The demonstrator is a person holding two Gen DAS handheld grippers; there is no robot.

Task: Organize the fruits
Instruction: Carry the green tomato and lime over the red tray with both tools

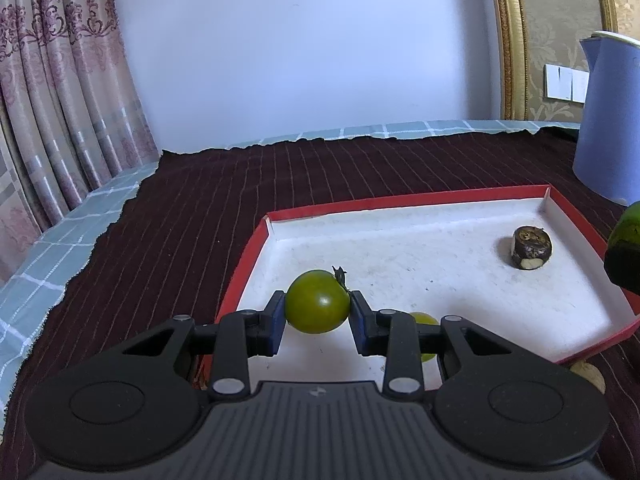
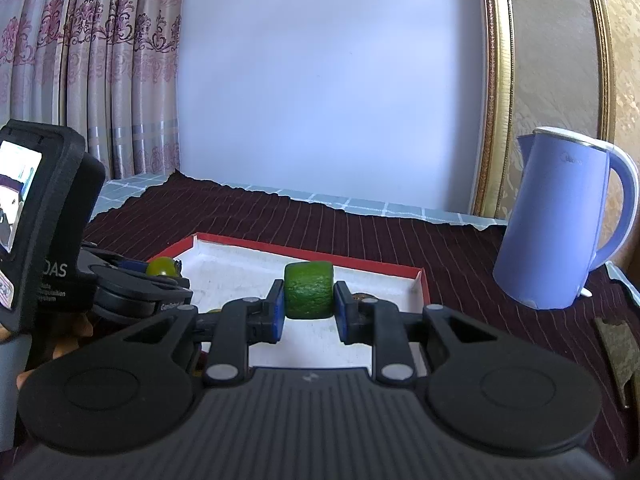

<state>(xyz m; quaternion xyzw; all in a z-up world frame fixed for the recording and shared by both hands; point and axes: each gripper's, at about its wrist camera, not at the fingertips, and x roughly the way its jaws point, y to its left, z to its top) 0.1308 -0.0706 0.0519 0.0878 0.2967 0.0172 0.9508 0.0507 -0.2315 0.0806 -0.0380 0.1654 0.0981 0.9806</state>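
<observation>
Here both tools hang above the tray, each clamped on fruit. The left tool pinches a tomato, the right tool a lime piece; the drop lies straight below.

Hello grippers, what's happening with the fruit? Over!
Left gripper shut on green tomato. Right gripper shut on lime piece. Both over tray. Nothing blocking.

Left gripper and right gripper: matte black bodies with ribbed central housings, paired round pivot discs, silver rivets on the linkage bars, and blue fingertip pads. Seen from the right wrist, the left unit carries a small lit screen and white lettering.
</observation>
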